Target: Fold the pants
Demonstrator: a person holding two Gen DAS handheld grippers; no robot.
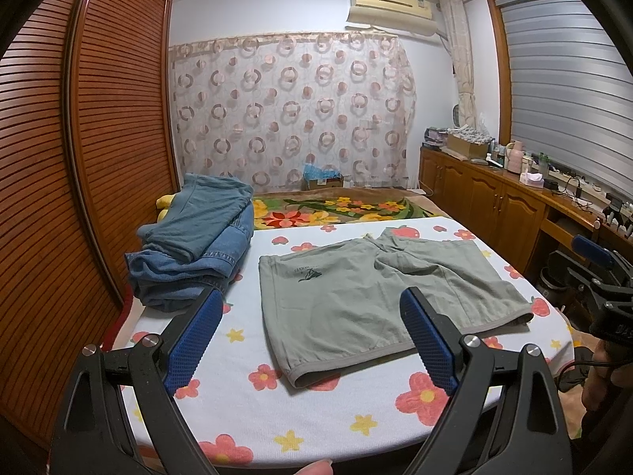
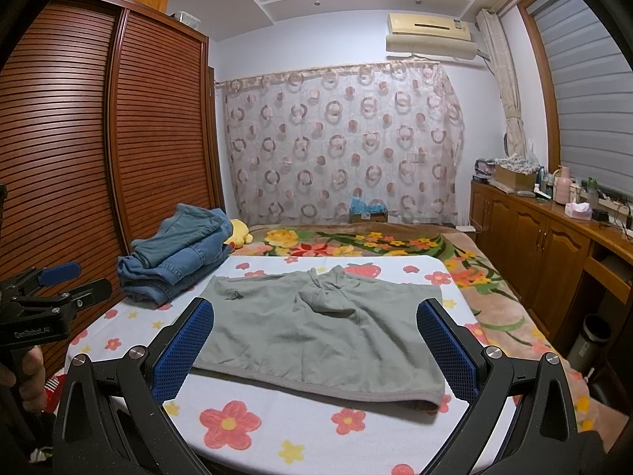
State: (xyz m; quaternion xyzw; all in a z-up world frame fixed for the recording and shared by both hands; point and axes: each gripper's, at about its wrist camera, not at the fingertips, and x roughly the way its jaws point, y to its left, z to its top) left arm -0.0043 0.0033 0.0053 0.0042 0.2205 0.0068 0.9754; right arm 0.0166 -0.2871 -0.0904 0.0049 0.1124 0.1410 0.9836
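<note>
Grey-green shorts point(image 1: 356, 297) lie flat on the flowered white sheet point(image 1: 253, 427), waistband toward me, legs pointing away, a small dark print on the left leg. The same shorts point(image 2: 316, 328) show a bunched crotch in the right wrist view. My left gripper point(image 1: 310, 301) hovers open above the near left part of the shorts, with nothing between its blue pads. My right gripper point(image 2: 315, 308) hangs open over the near edge, also with nothing in it. The right gripper's body point(image 1: 597, 277) shows at the right edge of the left wrist view; the left gripper's body point(image 2: 43, 297) shows at the left edge of the right wrist view.
A pile of folded blue jeans point(image 1: 194, 245) sits at the sheet's far left, next to a slatted wooden wardrobe point(image 1: 79, 138). A flowered blanket point(image 1: 336, 208) lies beyond. A wooden cabinet point(image 1: 494, 198) with bottles and boxes runs along the right. A dark bin point(image 2: 589, 340) stands on the floor.
</note>
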